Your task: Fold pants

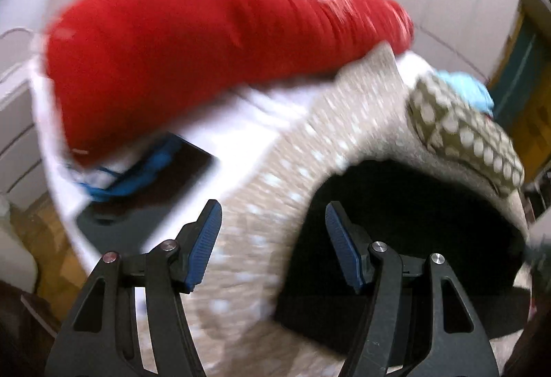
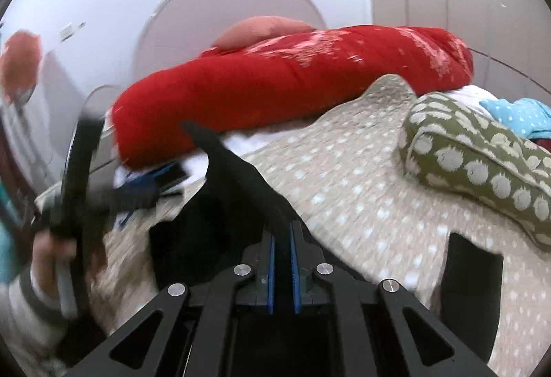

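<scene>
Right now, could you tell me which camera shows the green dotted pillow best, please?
The right wrist view: the green dotted pillow lies sharp and nearly whole on the beige blanket. In the left wrist view it sits distorted near the right edge.

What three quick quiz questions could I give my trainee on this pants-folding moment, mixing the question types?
1. True or false: the left gripper is clamped on the black pants.
2. Which gripper holds a raised point of the pants: A) left, B) right, C) neither?
3. Fill in: the red bolster pillow lies at the far side of the beige dotted ____.

Key
1. False. Its jaws stand wide apart, with nothing between the fingers.
2. B. The right wrist view shows its fingers nearly together on black cloth that rises to a peak.
3. Blanket. The olive spotted pillow also rests on it.
</scene>
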Demonstrator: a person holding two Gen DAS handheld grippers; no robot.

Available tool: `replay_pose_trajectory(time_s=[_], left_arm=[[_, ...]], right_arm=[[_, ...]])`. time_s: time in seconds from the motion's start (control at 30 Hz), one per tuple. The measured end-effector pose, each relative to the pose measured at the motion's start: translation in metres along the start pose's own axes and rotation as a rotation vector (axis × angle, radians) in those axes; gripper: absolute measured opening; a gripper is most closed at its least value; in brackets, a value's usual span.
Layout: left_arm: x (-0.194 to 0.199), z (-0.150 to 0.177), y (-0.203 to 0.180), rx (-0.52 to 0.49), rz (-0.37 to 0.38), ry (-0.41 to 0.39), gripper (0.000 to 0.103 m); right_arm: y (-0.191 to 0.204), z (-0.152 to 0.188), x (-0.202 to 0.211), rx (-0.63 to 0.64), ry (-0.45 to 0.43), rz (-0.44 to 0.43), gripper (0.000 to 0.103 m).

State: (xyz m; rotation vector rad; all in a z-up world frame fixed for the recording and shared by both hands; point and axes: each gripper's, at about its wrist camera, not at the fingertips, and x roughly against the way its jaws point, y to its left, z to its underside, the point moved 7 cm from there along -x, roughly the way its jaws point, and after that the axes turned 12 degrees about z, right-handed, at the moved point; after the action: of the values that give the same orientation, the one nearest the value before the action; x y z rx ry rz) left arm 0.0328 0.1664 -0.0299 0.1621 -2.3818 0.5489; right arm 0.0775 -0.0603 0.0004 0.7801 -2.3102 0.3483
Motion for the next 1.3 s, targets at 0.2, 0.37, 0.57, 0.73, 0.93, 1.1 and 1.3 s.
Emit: replay_pose_trajectory(time_s=[0.2,0.37,0.57,0.73,0.93,1.1,1.3], left_arm=[[0.034,-0.005,0.02,0.009,-0.068,-0.043,0.063],[0.024,0.008,-0.019,-0.069,0.01,0.004,0.063],[-0.006,0.03,-0.075,-0.17,0.103,0.087,0.063],[-0.037,0.057,-0.105,-0.226,0.129,0.173,0.063],[-0.062,0.081,-0.108,-0.278,0.077,0.229,0.063],[-0.062,0.081,-0.107,-0.271,0.088,0.232,0.064],[-0.061,0.08,-0.105,-0.247,0.112,0.231,0.064]], right_arm=[[0.031,0.072,-0.036,-0.062,0.161,-0.043,0.01],[0.029,0.078,-0.03,-0.091,0.185,-0.059,0.02],[-0.046,0.045,0.01,-0.291,0.087,0.018,0.037],[-0.13,0.035,-0.008,-0.368,0.117,0.357,0.04],[-0.166,0.041,-0.076,-0.334,0.284,0.463,0.04],[-0.178,0.048,-0.09,-0.282,0.272,0.49,0.014],[-0.204,0.05,0.037,-0.519,0.008,0.424,0.005]])
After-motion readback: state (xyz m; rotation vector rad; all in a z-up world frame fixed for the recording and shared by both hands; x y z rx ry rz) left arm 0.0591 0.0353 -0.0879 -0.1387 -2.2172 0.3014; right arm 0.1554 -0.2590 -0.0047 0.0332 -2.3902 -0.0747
